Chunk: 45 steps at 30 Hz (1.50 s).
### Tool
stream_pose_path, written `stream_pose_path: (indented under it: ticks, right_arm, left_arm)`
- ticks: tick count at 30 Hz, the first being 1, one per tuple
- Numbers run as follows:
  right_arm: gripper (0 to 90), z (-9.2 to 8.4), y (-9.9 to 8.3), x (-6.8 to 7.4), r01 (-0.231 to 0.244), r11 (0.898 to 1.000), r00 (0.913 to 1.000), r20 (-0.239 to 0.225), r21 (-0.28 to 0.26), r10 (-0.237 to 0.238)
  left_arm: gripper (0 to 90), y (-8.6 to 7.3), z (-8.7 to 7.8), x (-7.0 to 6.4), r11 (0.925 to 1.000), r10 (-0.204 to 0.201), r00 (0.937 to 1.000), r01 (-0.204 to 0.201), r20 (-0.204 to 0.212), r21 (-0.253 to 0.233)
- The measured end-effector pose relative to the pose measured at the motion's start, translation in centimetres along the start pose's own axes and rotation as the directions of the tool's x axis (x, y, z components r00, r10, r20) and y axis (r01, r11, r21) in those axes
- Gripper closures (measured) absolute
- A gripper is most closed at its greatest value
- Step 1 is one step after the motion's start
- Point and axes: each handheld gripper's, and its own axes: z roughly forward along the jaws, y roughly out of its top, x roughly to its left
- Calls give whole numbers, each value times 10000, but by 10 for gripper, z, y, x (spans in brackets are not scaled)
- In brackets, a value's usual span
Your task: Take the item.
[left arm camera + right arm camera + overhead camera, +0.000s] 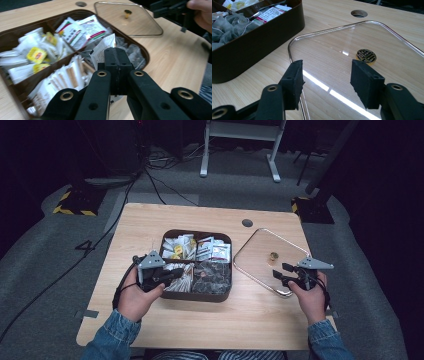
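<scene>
Right claw (325, 83) is hovering, jaws apart, over the near edge of the glass lid (260, 255), lying right of the box (220, 292); left claw (117, 67) is clamped on a sachet (103, 50) above the box.

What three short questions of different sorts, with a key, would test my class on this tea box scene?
1. True or false: the clear lid sits on the brown box.
2. Which gripper has its jaws apart: A left, B right?
3. Fill in: the lid's knob is ____ coloured.

Key: 1 false, the lid lies on the table beside the box. 2 B. 3 gold.
</scene>
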Motion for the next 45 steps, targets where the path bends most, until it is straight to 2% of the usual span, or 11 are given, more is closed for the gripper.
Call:
stream_pose_path:
  ticks: [4,8,11,19,23,27,31,36,39,45]
  right_arm:
    - [441,0,0,0,55,10000,10000,-27,2,-55]
    - [439,0,0,0,28,10000,10000,-30,-4,-28]
    - [438,0,0,0,-22,10000,10000,-33,77,22]
    - [436,-1,0,-1,-31,10000,10000,-34,47,31]
    - [435,-2,0,-2,-34,10000,10000,-35,15,34]
    - [434,-1,0,-1,-56,10000,10000,-57,45,56]
    - [431,0,0,0,-64,9999,9999,-77,102,64]
    - [430,1,-1,0,-87,9999,9999,-92,127,88]
    - [430,1,-1,-1,-90,9999,9999,-96,128,92]
    - [429,2,-1,0,-124,9998,9999,-96,163,126]
  left_arm:
    - [900,1,6,-11,9999,118,9987,-123,491,104]
    - [900,-1,13,-15,9991,111,9962,-146,868,403]
    - [900,-5,20,-20,9987,162,9920,-220,1252,450]
    - [900,-11,34,-41,9951,674,9842,-783,1637,609]
    - [900,-16,43,-52,9919,921,9769,-1070,1929,682]
    - [900,-21,56,-59,9886,1119,9663,-1319,2317,726]
    - [900,-28,68,-64,9830,1185,9575,-1506,2631,1053]
    - [900,-38,83,-66,9759,1166,9500,-1637,2898,1441]
    - [900,-42,90,-68,9748,1068,9493,-1586,2957,1572]
    - [900,-46,100,-75,9684,1159,9449,-1760,3062,1768]
